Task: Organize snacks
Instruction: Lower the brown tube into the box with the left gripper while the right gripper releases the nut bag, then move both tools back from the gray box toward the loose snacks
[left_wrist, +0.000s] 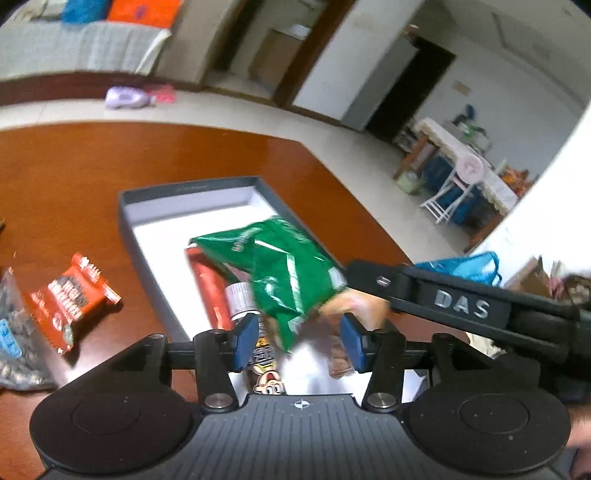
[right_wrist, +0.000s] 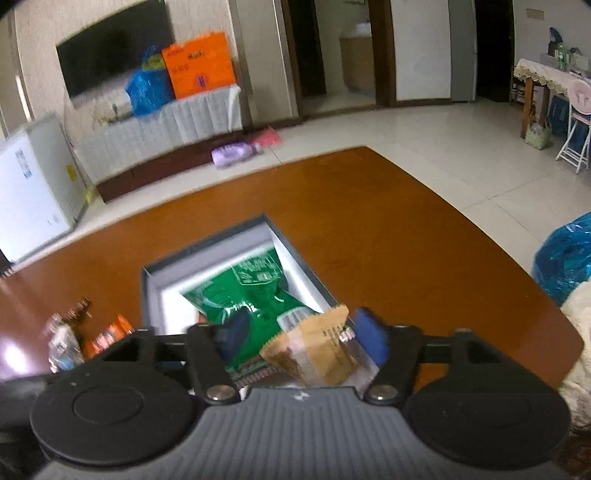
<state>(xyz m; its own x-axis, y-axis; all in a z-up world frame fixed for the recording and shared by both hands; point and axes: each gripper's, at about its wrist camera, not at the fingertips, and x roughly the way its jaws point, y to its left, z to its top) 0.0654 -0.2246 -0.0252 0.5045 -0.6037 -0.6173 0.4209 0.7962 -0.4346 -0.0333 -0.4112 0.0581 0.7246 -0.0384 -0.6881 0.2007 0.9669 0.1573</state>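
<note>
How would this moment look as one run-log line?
stage: dropping snacks | left gripper: open | right gripper: open | green bag: over grey box

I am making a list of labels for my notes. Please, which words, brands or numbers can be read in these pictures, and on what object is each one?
"DAS": raised letters on the black arm of the right tongs.
Green snack bag: white print, too blurred to read.
Red snack packet on the table: lettering blurred, unreadable.
Orange bag by the wall: dark marks, too small to read.
Brown packet: print unreadable.
</note>
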